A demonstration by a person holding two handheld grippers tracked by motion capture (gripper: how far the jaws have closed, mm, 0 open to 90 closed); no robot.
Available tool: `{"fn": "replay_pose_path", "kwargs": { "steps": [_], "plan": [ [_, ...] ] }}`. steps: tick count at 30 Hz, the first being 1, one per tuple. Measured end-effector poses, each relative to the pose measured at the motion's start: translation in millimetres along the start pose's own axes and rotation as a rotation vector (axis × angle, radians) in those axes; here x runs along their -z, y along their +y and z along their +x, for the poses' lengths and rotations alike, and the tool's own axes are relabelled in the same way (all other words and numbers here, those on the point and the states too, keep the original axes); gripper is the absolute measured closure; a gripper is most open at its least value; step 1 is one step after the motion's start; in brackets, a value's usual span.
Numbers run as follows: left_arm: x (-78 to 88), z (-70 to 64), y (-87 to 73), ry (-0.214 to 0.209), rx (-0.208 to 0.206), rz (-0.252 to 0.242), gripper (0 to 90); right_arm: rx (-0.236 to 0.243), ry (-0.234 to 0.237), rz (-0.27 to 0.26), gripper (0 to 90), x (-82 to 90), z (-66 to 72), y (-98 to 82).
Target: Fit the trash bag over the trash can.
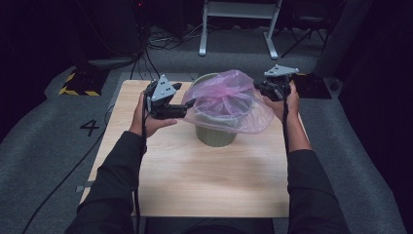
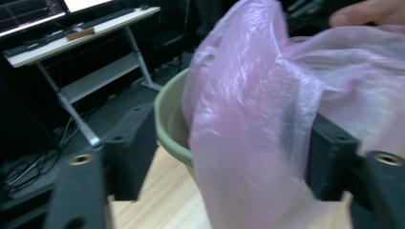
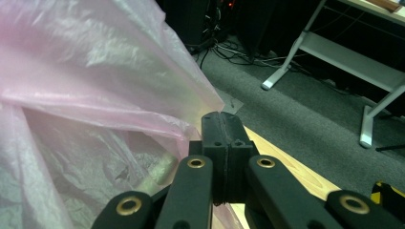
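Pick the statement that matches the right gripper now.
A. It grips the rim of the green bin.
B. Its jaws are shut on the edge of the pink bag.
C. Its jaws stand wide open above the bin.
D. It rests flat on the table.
B: in the right gripper view the right gripper has its jaws pressed together, pinching the pink bag at its edge.

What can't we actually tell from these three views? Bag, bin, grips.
- Inside of the green bin: covered by the pink bag in the high view.
- Left gripper: bag film hangs between its open jaws in the left gripper view; motion blur hides any pad contact.
- Right gripper: jaws shut at the bag's edge; how much film is pinched sits behind the pads.
- Bin base: hidden by draped film.
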State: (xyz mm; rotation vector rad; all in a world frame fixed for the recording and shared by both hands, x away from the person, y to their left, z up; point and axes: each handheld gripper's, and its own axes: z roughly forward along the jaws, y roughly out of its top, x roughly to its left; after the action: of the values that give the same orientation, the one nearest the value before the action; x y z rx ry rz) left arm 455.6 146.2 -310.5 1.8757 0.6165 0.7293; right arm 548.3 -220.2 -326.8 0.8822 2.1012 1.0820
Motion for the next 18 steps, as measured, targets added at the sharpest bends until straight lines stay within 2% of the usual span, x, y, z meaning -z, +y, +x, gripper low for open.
{"fn": "replay_pose_path", "kwargs": {
  "steps": [1,2,5,6,7,9,10,13,15,18],
  "plan": [
    [-4.3,4.1,0.8,-0.002,0.007,0.000,42.2,0.000,0.004,0.002,90.0,-1.0,-0.3,-0.5],
    [-8.3,8.6,1.0,-0.024,0.013,0.000,48.2,-0.001,0.004,0.003,90.0,-2.0,-0.7,-1.0],
    [-20.2,19.5,1.0,-0.025,0.006,0.023,67.1,-0.010,0.015,-0.005,90.0,-4.5,-1.8,-2.1],
    [-23.7,22.3,0.7,-0.012,0.001,0.024,73.4,-0.006,0.013,-0.007,90.0,-5.7,-2.0,-2.2],
    [-27.8,25.8,0.0,0.000,0.017,0.024,80.2,-0.005,0.012,-0.002,90.0,-6.8,-2.1,-2.5],
    [-36.9,33.7,-2.6,0.000,0.064,0.030,86.7,-0.006,0.008,0.002,90.0,-9.9,-1.9,-3.1],
    [-42.4,36.8,-4.2,0.015,0.084,0.042,89.5,-0.007,0.010,0.003,90.0,-11.8,-2.1,-3.7],
    [-57.1,47.5,-11.2,0.039,0.147,0.070,89.8,-0.027,-0.004,0.000,90.0,-15.3,-3.2,-5.3],
    [-66.9,54.4,-16.9,0.044,0.202,0.091,89.8,-0.030,-0.015,0.001,90.0,-16.9,-3.9,-5.8],
    [-75.6,60.3,-22.6,0.047,0.253,0.093,89.9,-0.046,-0.029,0.007,90.0,-21.1,-5.6,-6.2]
  ]
}}
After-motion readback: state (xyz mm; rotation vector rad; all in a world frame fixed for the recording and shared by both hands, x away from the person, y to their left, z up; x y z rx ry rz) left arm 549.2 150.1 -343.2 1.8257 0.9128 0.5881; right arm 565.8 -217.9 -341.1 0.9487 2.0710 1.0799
